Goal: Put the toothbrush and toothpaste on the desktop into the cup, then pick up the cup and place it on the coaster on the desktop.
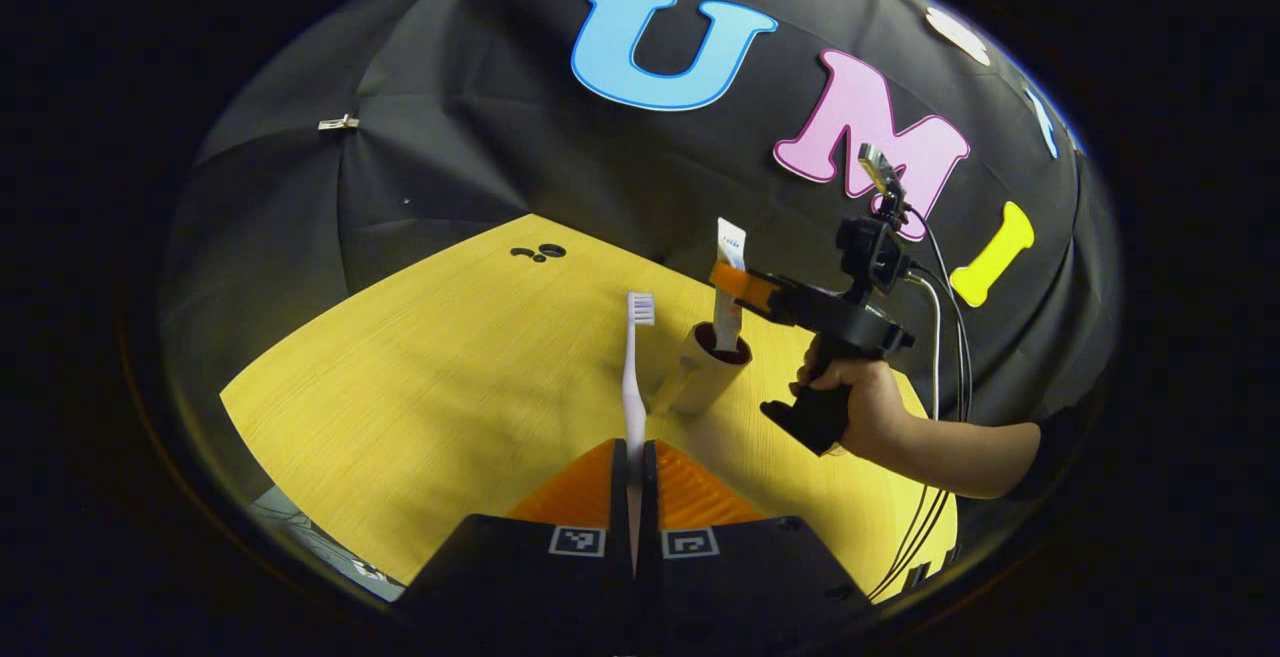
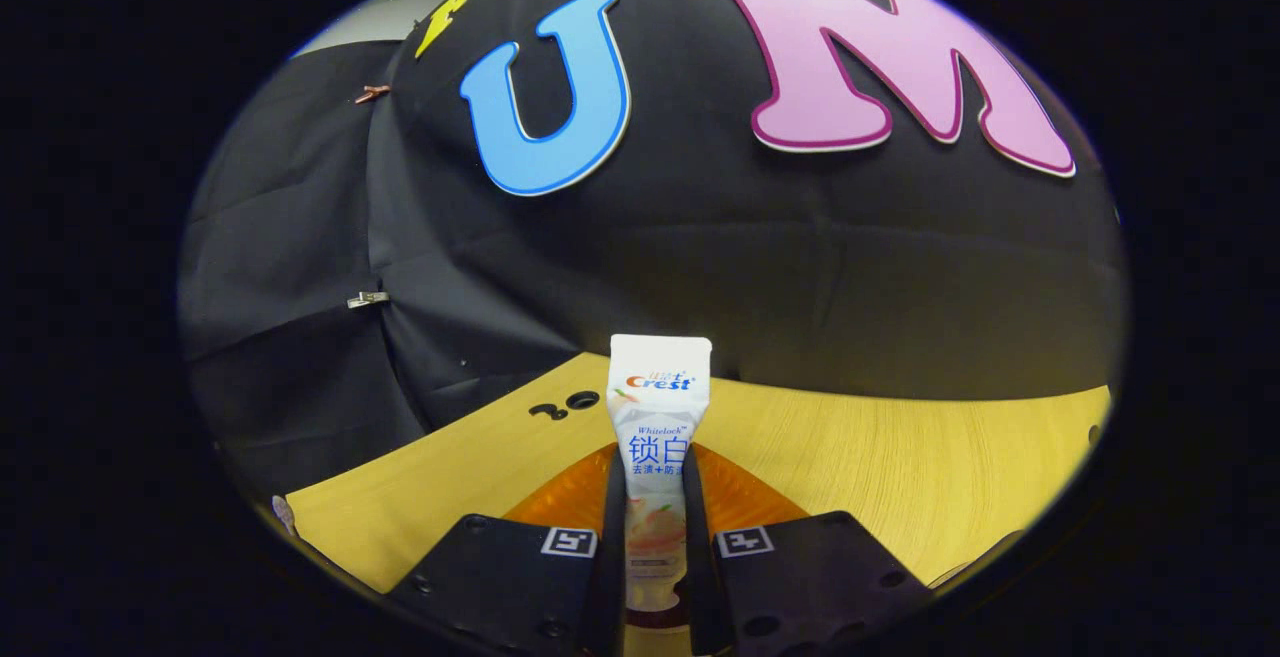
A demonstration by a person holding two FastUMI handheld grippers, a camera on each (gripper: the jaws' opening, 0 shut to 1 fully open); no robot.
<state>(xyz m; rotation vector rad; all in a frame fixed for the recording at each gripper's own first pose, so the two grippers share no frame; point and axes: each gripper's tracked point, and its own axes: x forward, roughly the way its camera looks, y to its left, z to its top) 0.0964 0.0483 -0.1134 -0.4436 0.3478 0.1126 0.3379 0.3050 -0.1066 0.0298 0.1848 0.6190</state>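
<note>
Left gripper pinches one toothbrush; right gripper apparently clamps one toothpaste.

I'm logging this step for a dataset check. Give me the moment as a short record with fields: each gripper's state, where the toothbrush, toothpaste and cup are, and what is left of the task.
left gripper: shut on the toothbrush, which it holds upright, bristles on top
right gripper: shut on the toothpaste
toothpaste position: upright, lower end inside the cup's mouth
cup: standing on the yellow desktop, leaning in this view
hand: holds the right gripper's handle
remaining: release toothpaste, put toothbrush in, move cup to a coaster
</note>
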